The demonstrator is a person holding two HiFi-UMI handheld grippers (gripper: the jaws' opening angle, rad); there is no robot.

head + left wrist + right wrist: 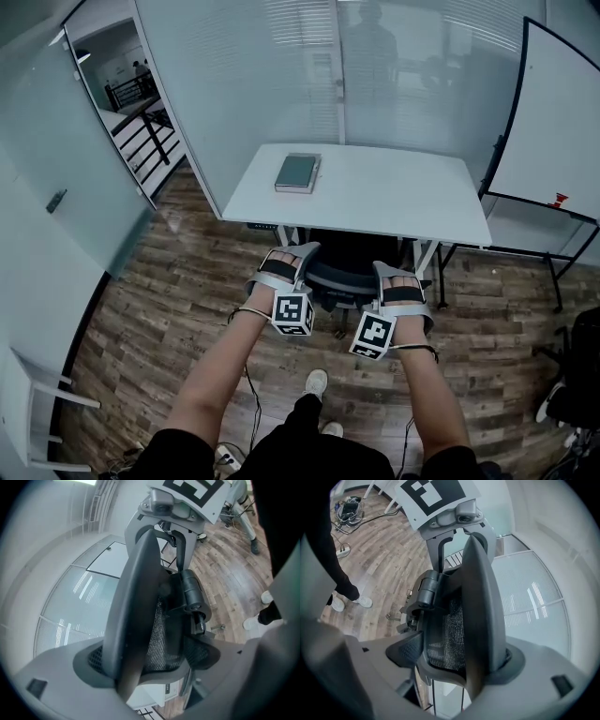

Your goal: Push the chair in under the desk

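The chair (349, 261) stands right in front of the person with its seat already partly under the near edge of the desk (403, 197), though its back is still clear of the desk edge, so the push looks under way and not finished. The left gripper (285, 257) and the right gripper (400, 274) each sit on an upper corner of the chair back (136, 606), one at either side. This hold probably lets the person steer the chair straight and stops it swivelling as it rolls. Both gripper views show the same thing: the curved rim and black mesh of the back run between the two jaws, and the pads press on it from front and rear, so each gripper is clamped on the back and not just resting against it. The jaws stand fairly wide because the rim is thick. The arms reach forward side by side, which suits a level shove toward the desk. The desk is white and nearly bare, with only a dark book (297, 172) near its far left corner, so nothing on it looks likely to be disturbed. Its legs stand to either side of the chair, and the gap between them seems wide enough. The floor (159, 300) is wood planks, which should let the casters roll easily. A glass wall (253, 75) rises behind the desk, a whiteboard (553, 131) on a stand is at the right, and a stair railing (141, 112) shows beyond the glass at the upper left.
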